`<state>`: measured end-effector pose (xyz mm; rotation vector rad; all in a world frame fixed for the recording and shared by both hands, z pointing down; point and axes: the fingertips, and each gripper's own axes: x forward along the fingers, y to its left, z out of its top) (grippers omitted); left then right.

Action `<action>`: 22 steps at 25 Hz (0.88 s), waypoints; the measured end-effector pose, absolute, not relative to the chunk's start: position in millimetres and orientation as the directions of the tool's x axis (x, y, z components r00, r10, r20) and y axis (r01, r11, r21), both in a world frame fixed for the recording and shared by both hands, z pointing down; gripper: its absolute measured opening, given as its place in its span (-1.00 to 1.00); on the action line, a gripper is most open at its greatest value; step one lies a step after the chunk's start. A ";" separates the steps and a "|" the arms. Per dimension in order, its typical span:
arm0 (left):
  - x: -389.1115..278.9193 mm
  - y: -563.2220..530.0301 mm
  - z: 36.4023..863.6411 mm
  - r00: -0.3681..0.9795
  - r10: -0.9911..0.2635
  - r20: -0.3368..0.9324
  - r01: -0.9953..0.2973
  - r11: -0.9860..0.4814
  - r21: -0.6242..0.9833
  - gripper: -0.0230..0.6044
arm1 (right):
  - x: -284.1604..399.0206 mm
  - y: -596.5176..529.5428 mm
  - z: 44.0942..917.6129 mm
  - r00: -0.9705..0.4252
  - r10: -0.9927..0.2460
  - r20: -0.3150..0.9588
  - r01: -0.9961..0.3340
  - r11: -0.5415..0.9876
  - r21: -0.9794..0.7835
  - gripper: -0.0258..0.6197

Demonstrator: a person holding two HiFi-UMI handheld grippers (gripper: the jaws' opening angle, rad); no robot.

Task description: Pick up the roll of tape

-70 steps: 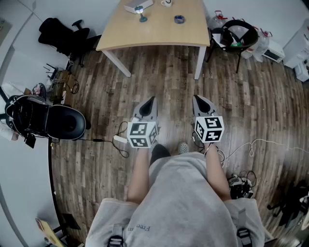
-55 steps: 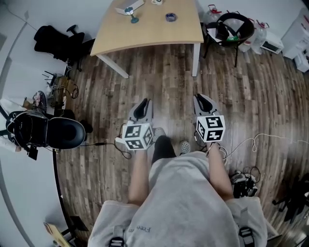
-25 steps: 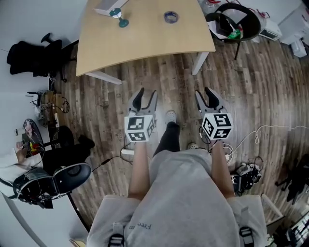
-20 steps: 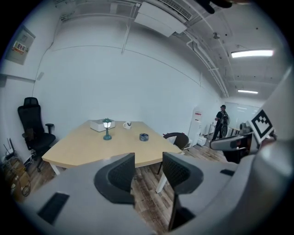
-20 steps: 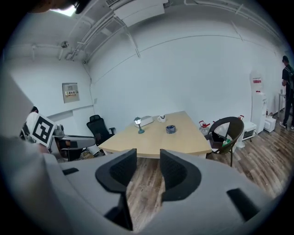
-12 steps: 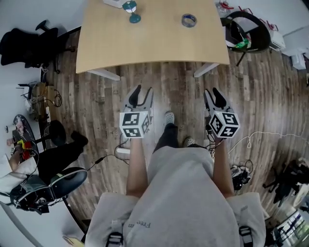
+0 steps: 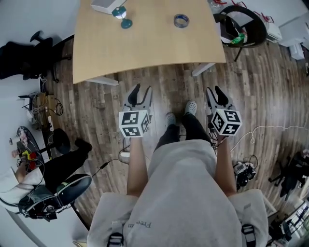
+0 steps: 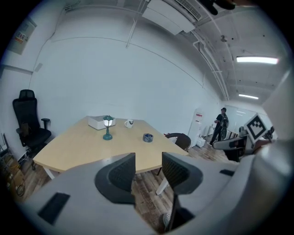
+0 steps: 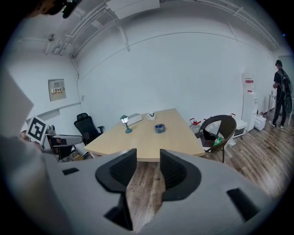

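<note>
Blue-grey roll of tape is sitting toward the tabletop's far right corner. Left gripper, jaws just narrowing slightly, and right gripper are both gaping, empty. I'd be stepping closer, then centring one over the roll.

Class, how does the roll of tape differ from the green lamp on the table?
The lamp stands upright on a stem; the roll of tape lies flat, a low ring. The lamp is teal, the roll of tape bluish grey. The lamp stands by a white box; the roll of tape lies alone. Both rest on the wooden table.
</note>
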<state>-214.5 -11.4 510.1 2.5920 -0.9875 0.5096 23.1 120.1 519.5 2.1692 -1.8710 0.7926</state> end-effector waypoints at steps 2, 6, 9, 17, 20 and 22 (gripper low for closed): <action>-208.0 -14.9 507.1 0.695 -0.575 0.432 -0.686 -0.710 0.158 -0.37 | 29.8 111.3 519.8 0.061 -0.870 0.489 -0.958 -0.188 -0.215 -0.42; -196.6 -29.7 508.0 0.672 -0.595 0.440 -0.709 -0.688 0.152 -0.37 | 50.5 82.7 519.2 0.032 -0.878 0.478 -0.962 -0.157 -0.223 -0.41; -181.3 -47.0 509.9 0.654 -0.605 0.454 -0.727 -0.669 0.155 -0.37 | 69.2 49.0 522.2 -0.009 -0.878 0.479 -0.969 -0.111 -0.221 -0.35; -105.4 -106.5 514.1 0.614 -0.630 0.476 -0.753 -0.648 0.113 -0.37 | 148.4 -32.8 531.8 -0.073 -0.873 0.482 -0.971 -0.048 -0.236 -0.35; -82.4 -128.3 512.2 0.591 -0.647 0.482 -0.773 -0.624 0.111 -0.37 | 179.5 -54.6 531.1 -0.098 -0.869 0.484 -0.973 -0.017 -0.229 -0.29; -68.0 -139.0 507.9 0.580 -0.655 0.484 -0.781 -0.616 0.102 -0.37 | 199.7 -66.8 530.5 -0.109 -0.869 0.483 -0.973 -0.006 -0.231 -0.29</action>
